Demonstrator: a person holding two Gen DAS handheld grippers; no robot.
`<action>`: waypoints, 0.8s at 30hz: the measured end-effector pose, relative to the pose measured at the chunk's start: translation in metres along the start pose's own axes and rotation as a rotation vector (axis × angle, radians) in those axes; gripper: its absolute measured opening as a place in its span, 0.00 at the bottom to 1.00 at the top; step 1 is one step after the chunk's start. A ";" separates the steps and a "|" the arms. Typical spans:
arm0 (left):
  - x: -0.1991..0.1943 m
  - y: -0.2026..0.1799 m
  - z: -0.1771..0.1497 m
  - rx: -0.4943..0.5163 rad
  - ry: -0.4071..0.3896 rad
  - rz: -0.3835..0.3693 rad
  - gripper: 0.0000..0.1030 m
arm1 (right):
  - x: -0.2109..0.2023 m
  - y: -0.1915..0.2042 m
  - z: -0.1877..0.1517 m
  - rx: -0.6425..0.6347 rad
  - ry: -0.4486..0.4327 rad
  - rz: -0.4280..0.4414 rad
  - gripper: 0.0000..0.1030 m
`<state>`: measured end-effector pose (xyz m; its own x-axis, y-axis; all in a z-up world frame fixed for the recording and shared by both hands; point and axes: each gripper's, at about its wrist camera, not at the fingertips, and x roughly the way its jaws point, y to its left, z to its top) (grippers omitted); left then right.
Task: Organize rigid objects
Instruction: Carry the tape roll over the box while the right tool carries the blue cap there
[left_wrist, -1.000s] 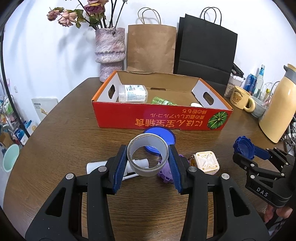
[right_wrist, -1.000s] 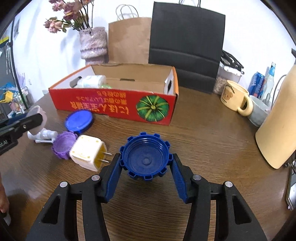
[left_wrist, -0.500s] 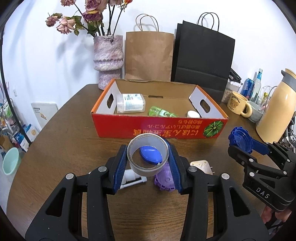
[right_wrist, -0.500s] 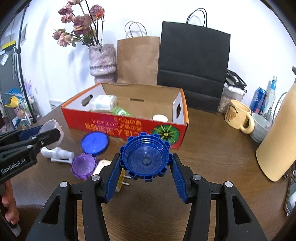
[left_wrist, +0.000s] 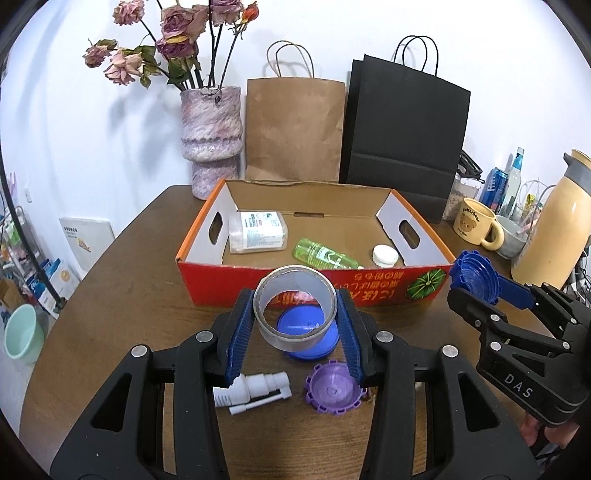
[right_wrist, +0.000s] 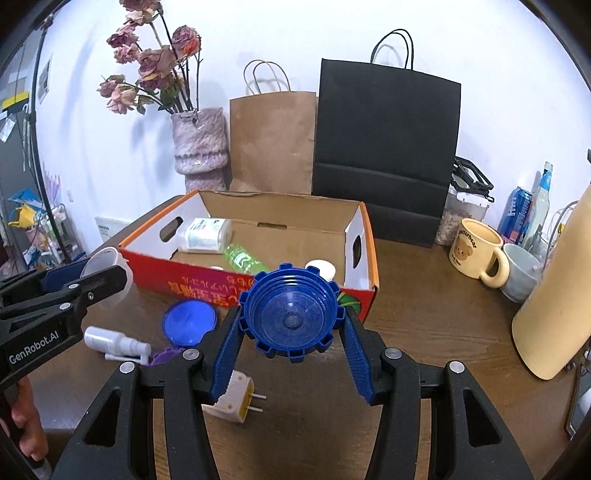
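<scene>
My left gripper (left_wrist: 295, 332) is shut on a grey tape roll (left_wrist: 295, 312), held above the table in front of the red cardboard box (left_wrist: 258, 291). My right gripper (right_wrist: 291, 350) is shut on a blue notched cap (right_wrist: 290, 317), held in the air near the box's right front corner (right_wrist: 365, 295). On the table lie a flat blue lid (left_wrist: 314, 345), a purple notched cap (left_wrist: 332, 391), a white pump nozzle (left_wrist: 255, 387) and a cream plug adapter (right_wrist: 232, 400). The box holds a white jar (left_wrist: 258, 230), a green bottle (left_wrist: 325, 254) and a white cap (left_wrist: 384, 254).
A vase of dried roses (left_wrist: 210, 136), a brown paper bag (left_wrist: 295, 125) and a black bag (left_wrist: 402, 129) stand behind the box. A bear mug (right_wrist: 476, 251), a grey cup (right_wrist: 522, 271), cans and a tall cream flask (right_wrist: 557, 306) stand at the right.
Both grippers have risen with their objects and the view now looks down into the box. The tape roll and the blue cap stay held.
</scene>
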<state>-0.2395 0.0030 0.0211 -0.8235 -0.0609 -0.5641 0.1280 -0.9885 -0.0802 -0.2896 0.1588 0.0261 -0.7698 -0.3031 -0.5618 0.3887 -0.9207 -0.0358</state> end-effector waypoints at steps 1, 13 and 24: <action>0.001 -0.001 0.002 0.000 -0.002 -0.002 0.39 | 0.001 0.000 0.001 0.001 -0.001 0.000 0.55; 0.016 0.003 0.022 -0.030 -0.019 -0.012 0.39 | 0.018 -0.001 0.020 0.009 -0.019 0.002 0.56; 0.042 0.012 0.043 -0.058 -0.016 -0.007 0.39 | 0.044 -0.004 0.037 0.013 -0.019 0.013 0.55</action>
<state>-0.2960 -0.0170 0.0317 -0.8333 -0.0569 -0.5499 0.1537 -0.9793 -0.1315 -0.3443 0.1404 0.0320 -0.7739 -0.3199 -0.5467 0.3924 -0.9196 -0.0174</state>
